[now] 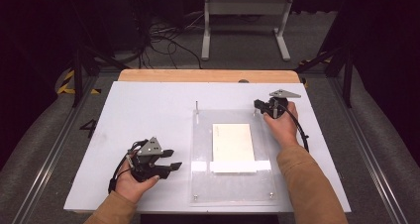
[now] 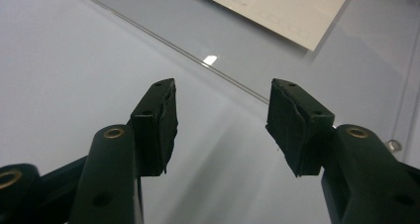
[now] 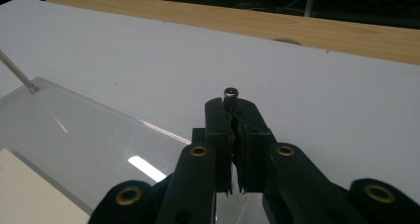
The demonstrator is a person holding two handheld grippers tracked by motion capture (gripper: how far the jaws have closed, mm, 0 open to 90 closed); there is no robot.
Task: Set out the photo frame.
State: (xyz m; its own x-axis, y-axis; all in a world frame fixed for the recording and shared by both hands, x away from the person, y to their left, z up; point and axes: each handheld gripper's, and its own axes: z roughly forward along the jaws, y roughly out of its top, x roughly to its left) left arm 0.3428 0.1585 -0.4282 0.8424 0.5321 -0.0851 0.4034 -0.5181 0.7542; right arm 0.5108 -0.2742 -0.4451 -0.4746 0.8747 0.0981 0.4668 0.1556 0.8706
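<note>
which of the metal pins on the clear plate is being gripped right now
The pin at the plate's far right corner: the right gripper is shut on it. The far left pin stands free and the left gripper is open.

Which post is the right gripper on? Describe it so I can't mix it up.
Start at the clear acrylic plate lying on the white board. Go to its far right corner: the short metal post stands there, clamped between the right gripper's jaws. The other far-corner post stands free, untouched.
</note>
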